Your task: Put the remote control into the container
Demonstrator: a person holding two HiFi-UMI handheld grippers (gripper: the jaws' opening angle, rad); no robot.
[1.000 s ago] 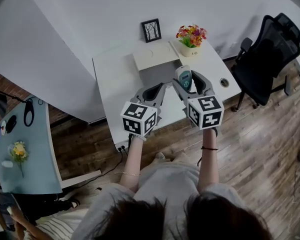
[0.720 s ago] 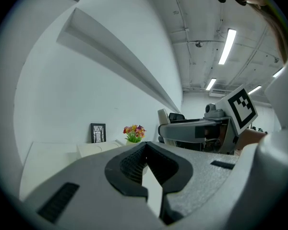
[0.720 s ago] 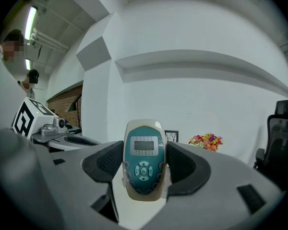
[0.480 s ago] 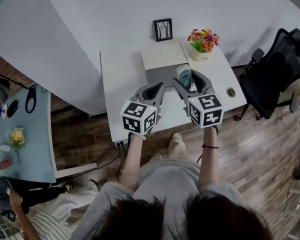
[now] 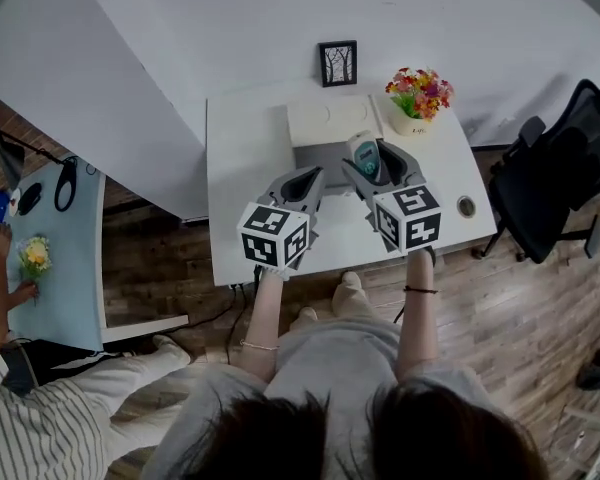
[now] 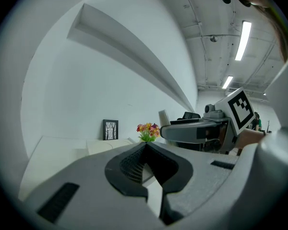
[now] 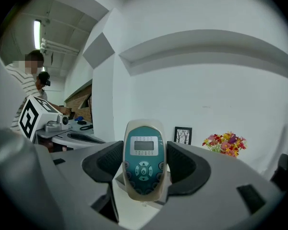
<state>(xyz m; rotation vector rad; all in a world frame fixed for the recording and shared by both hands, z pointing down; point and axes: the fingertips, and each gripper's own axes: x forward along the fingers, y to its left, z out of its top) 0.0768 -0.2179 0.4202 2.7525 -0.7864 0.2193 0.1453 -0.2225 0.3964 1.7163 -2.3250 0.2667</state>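
Observation:
A teal and cream remote control (image 5: 364, 156) stands upright between the jaws of my right gripper (image 5: 373, 165), which is shut on it. In the right gripper view the remote (image 7: 144, 159) shows its screen and buttons, with a black pad on each side. It hangs over the right end of the grey container (image 5: 320, 154), whose cream lid (image 5: 332, 120) lies just behind it. My left gripper (image 5: 302, 183) hovers to the left of the right one, near the container's front left corner. Its jaws (image 6: 145, 146) meet at the tips with nothing between them.
A small picture frame (image 5: 337, 63) and a pot of flowers (image 5: 418, 93) stand at the back of the white table (image 5: 242, 198). A cable hole (image 5: 466, 206) sits near its right edge, with a black office chair (image 5: 560, 168) beyond. A person in stripes reaches over a blue side table (image 5: 55, 268) at left.
The head view has shifted, so the table now sits further right and lower in frame. The remote stays gripped over the container's right end. A person in a striped shirt has come into view at lower left.

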